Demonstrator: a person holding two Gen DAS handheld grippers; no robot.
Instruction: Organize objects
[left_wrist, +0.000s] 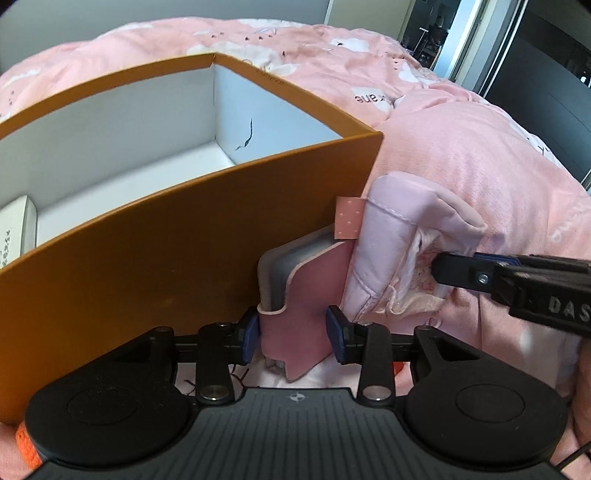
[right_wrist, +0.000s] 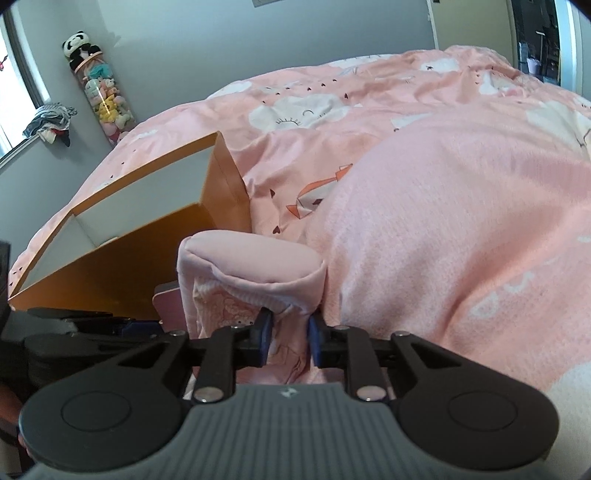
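A pink wallet-like case (left_wrist: 295, 295) with a grey edge and a pink tab stands against the front wall of an orange box (left_wrist: 166, 251). My left gripper (left_wrist: 291, 332) is shut on the case's lower part. A pale pink padded pouch (left_wrist: 399, 243) lies right beside the case on the bed. My right gripper (right_wrist: 288, 332) is shut on the pouch's (right_wrist: 251, 273) open edge; it shows in the left wrist view (left_wrist: 443, 273) coming in from the right. The orange box (right_wrist: 110, 266) has white inner walls and is open on top.
A small white carton (left_wrist: 14, 229) lies inside the box at its left. A pink duvet (right_wrist: 443, 221) covers the bed and bulges up on the right. A tall tube of plush toys (right_wrist: 99, 92) stands by the grey wall.
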